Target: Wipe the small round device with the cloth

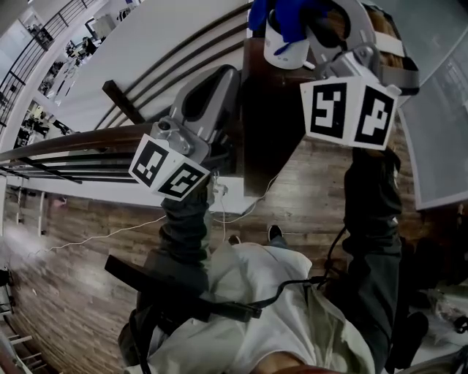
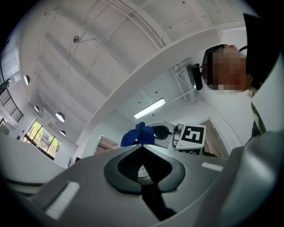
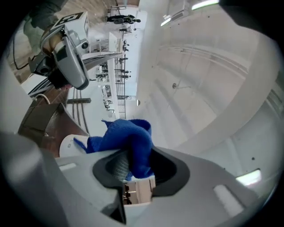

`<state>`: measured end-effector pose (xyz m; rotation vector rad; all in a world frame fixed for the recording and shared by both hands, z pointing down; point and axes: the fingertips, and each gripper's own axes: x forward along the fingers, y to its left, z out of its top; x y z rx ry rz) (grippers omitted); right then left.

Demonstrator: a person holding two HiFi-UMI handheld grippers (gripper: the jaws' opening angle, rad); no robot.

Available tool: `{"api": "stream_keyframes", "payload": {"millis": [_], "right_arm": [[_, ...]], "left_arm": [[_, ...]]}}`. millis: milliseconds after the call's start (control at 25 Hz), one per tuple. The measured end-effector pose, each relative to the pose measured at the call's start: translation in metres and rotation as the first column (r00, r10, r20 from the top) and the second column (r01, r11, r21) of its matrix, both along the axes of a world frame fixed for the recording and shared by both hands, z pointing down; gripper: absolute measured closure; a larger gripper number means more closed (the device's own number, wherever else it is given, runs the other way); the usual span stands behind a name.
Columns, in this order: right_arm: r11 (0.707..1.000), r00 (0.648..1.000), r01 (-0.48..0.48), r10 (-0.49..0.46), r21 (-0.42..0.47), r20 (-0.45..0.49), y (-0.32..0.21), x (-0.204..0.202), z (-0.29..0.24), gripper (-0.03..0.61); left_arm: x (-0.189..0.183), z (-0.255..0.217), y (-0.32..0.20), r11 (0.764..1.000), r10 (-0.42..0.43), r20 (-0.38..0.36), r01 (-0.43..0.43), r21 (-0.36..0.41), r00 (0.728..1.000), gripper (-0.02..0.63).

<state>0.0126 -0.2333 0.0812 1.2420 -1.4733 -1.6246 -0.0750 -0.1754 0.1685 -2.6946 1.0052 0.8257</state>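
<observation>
At the top of the head view the small round white device [image 1: 287,51] stands on a dark brown surface [image 1: 267,117]. A blue cloth [image 1: 281,14] lies bunched over the device, and my right gripper [image 1: 306,25] is shut on it. In the right gripper view the blue cloth [image 3: 128,137] sits between the jaws, with the white device [image 3: 66,144] just left of it. My left gripper [image 1: 228,74] hovers left of the device, apart from it. Its jaws [image 2: 143,148] are shut with nothing in them, and the blue cloth [image 2: 137,134] shows beyond them.
A wood-plank floor [image 1: 88,277] lies far below, crossed by a white cable [image 1: 110,235]. Dark railing bars [image 1: 66,139] run to the left. A pale panel [image 1: 439,124] stands at the right. The person's torso and shoes [image 1: 275,234] fill the lower middle.
</observation>
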Motion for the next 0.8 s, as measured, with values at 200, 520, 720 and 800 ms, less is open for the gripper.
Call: {"api": "stream_keyframes", "payload": {"millis": [200,520,720,800], "right_arm": [[0.999,0.997,0.019,-0.017,0.033,-0.075,0.0,-0.029,0.014,0.457],[0.995,0.987,0.074,-0.082,-0.061,-0.138,0.022,-0.049,0.065,0.457],[0.984,0.993,0.083,-0.095,-0.156,-0.071,0.031,-0.03,0.092,0.457],[0.981,0.997,0.081,-0.082,-0.176,0.004,0.035,-0.015,0.092,0.457]], "left_arm": [[-0.006,0.007,-0.005,1.0,-0.019,0.0,0.019,-0.011,1.0,0.612],[-0.002,0.012,-0.003,1.0,-0.017,0.003,0.017,-0.017,1.0,0.612],[-0.005,0.013,-0.006,0.999,-0.025,0.0,0.025,-0.024,1.0,0.612],[-0.003,0.013,-0.004,0.999,-0.023,-0.002,0.023,-0.025,1.0,0.612]]}}
